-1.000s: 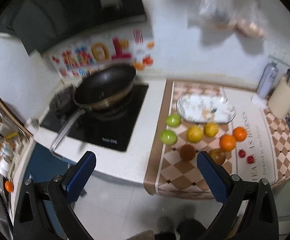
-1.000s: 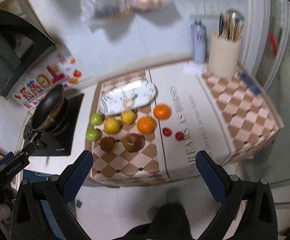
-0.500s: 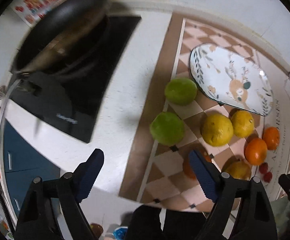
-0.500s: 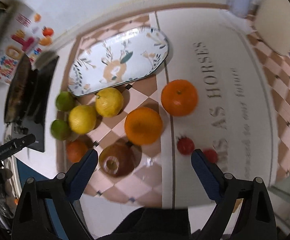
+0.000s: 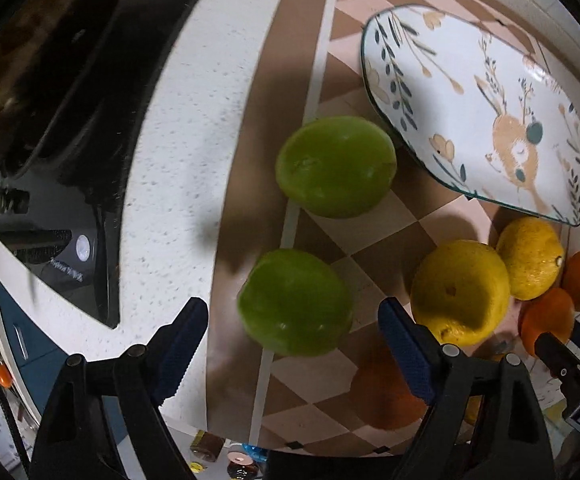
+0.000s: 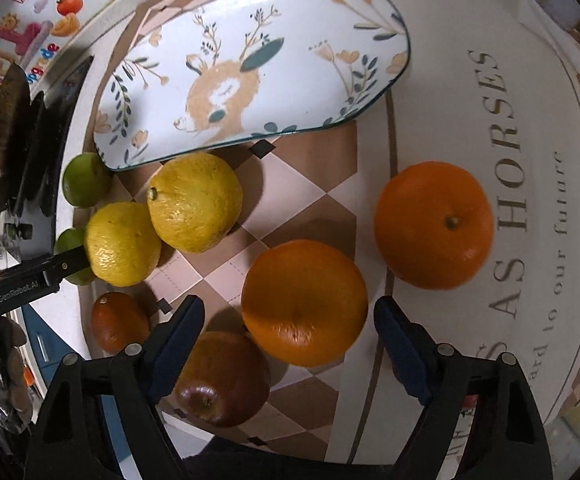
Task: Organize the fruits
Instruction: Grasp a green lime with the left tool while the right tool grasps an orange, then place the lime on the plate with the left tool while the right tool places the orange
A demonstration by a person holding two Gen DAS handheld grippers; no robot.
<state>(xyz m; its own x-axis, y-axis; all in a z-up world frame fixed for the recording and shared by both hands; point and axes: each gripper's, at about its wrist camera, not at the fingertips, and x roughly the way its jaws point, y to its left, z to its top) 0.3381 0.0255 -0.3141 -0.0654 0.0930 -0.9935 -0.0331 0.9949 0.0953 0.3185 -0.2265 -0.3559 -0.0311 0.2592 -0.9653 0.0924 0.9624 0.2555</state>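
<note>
Your left claw (image 5: 292, 322) stands wide apart and empty, and the round, smooth green fruit (image 5: 295, 302) lies straight ahead between its blue ribbed pads, at lower centre of the left frame. Your right claw (image 6: 288, 324) is also spread apart, with the large dimpled orange (image 6: 304, 302) between its tips. The glossy oval deer-printed plate (image 6: 390, 32) waits in the upper part of the frame, beyond both fruits.

— What was on the left?
— A black stove (image 5: 70, 184) sat on the white counter (image 5: 186, 128), with a dark pan (image 6: 4, 128) on it.
— And on the wall?
— Bright stickers (image 6: 30, 36) of letters and little oranges.
</note>
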